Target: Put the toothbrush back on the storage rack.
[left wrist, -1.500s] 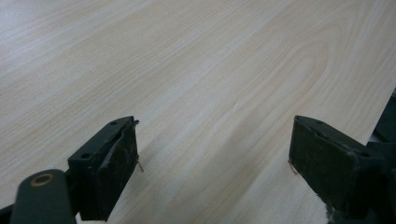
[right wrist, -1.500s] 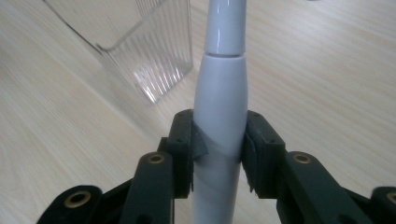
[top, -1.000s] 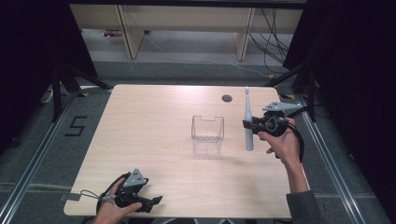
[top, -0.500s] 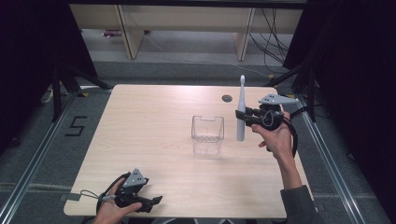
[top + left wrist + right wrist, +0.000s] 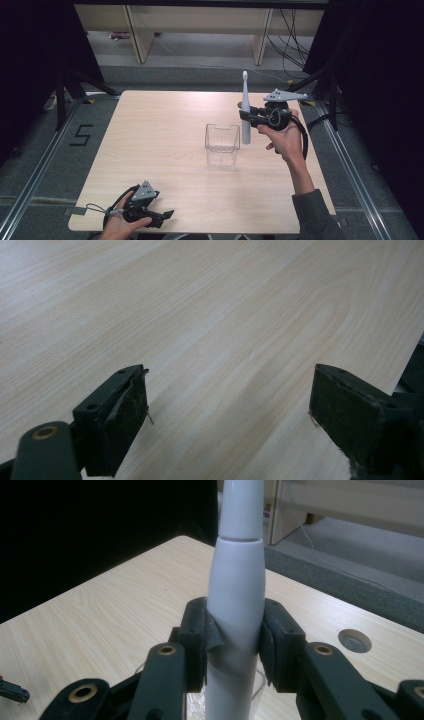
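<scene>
Item: electric toothbrush (image 5: 245, 112), white, one piece with a slim neck and brush head at top. Position: upright, lifted off the table (image 5: 150, 150), its lower end hanging just beside the right rim of the clear container (image 5: 222, 144) and slightly above it. The brush head stands well above the container's rim.

Holder: right gripper (image 5: 248, 116), carried in the person's right hand, to the right of the container. State: jaws clamped on the toothbrush's handle, one pad on each side. In the right gripper view the handle (image 5: 235, 610) rises straight up between the two black jaws, the pads pressed flat against its thick middle part; the neck joint sits just above the pads, and the lower handle runs down out of the frame. The clear container's rim shows faintly behind the handle's base.

Landmark: clear container, open-topped, square, standing near the middle of the table, nothing seen inside.

Second tool: left gripper (image 5: 162, 217), in the person's left hand, resting low at the near edge of the table, well apart from the container on its near-left side. State: jaws spread wide, bare tabletop (image 5: 225, 330) between them, nothing held.

Other: round hole (image 5: 354, 640) in the tabletop, beyond the container toward the far right.
</scene>
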